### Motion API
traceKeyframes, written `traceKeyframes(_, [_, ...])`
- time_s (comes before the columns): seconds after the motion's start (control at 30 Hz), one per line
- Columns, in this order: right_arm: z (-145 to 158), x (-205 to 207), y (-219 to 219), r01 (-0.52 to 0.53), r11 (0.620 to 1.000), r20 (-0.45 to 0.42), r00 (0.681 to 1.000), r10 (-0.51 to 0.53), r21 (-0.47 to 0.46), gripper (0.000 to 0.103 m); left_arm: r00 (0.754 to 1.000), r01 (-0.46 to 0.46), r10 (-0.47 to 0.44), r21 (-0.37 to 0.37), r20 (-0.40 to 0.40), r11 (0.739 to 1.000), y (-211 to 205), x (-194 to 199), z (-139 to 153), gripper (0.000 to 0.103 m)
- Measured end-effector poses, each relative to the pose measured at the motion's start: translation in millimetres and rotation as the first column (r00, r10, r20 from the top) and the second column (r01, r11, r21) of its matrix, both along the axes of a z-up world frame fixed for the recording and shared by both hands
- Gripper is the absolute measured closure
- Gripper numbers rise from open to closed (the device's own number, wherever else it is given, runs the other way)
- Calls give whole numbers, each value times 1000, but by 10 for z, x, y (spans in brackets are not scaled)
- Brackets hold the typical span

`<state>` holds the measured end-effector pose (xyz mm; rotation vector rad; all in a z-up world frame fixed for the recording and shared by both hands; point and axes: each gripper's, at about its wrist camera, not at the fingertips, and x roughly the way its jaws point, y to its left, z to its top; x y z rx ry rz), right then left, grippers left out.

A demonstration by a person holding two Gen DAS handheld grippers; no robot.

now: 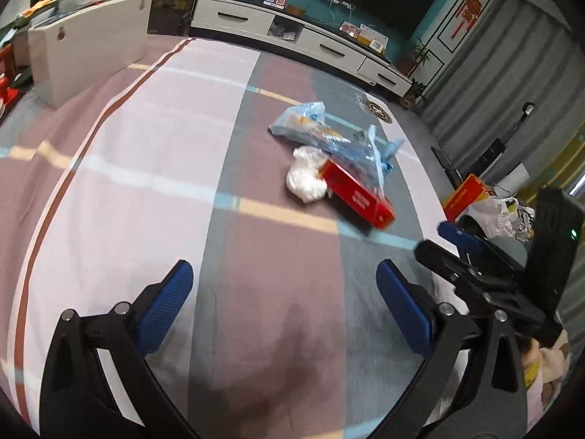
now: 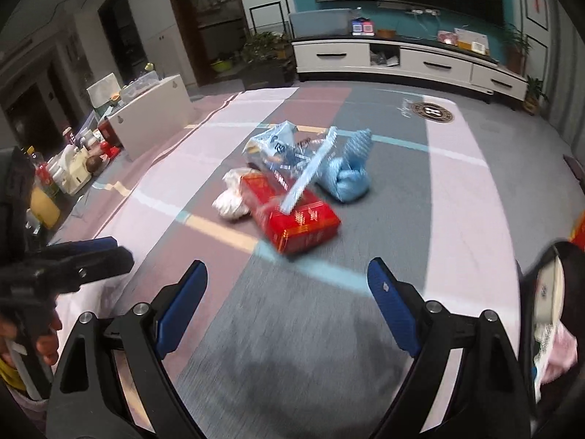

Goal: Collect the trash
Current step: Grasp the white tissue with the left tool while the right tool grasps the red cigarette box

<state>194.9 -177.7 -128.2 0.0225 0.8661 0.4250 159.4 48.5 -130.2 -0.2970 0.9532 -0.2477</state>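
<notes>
**Both grippers wide, trash pile dead ahead**

Left wrist view first: the left gripper [image 1: 283, 305] hangs over a striped cloth [image 1: 109, 190] with its blue pads [image 1: 166, 305] spread far apart and nothing between them. Up ahead, well clear of the fingertips, sits the trash in one heap. There's a red box [image 1: 360, 197] lying flat, a white wad [image 1: 305, 175] pressed against its left side, and a clear blue-printed bag [image 1: 314, 128] sprawled behind and partly over the box. A knotted blue bag [image 1: 387, 153] peeks out at the heap's right edge. Off to the right, the right gripper [image 1: 444, 239] pokes into frame, seen side-on, its tips over the cloth's right edge. A white cabinet [image 1: 303, 33] runs along the far wall, and a white board [image 1: 91, 47] stands at the cloth's far left.

Over to the right wrist view: the right gripper [image 2: 287, 287] shows its jaws standing wide, empty, cloth [image 2: 457, 190] below. The red box [image 2: 296, 219] is nearest, straight ahead between the finger lines but not reached. The white wad [image 2: 230, 201] touches its left end, the clear bag [image 2: 281, 150] drapes over its top, and the blue bag [image 2: 347, 172] sits just beside it on the right. At far left, the left gripper [image 2: 120, 247] juts in, held by a hand [image 2: 45, 336]. The picture is slightly smeared.
</notes>
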Motion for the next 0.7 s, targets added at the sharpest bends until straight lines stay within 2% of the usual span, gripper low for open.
traceKeyframes(0.2, [-198,432,75,-50,999,-32,998,50,-6,15,1000,-7,7,42,7,999,20,228,-38,3])
traceKeyframes(0.43, [-337,638,207,-113,994,-46,993,112,-12,15,1000,-11,11,71,-6,997,53,366,-104,3])
traceKeyframes(0.47, [-344,626,233,-121,992,-37,992,121,-16,19,1000,-10,11,72,-8,997,55,383,-110,3])
traceKeyframes(0.5, [-351,617,251,-132,991,-38,991,131,-19,32,1000,-9,9,73,-9,997,53,392,-114,3])
traceKeyframes(0.7, [-312,391,201,-145,989,-62,987,146,14,37,1000,21,-22,93,8,995,-36,466,-101,3])
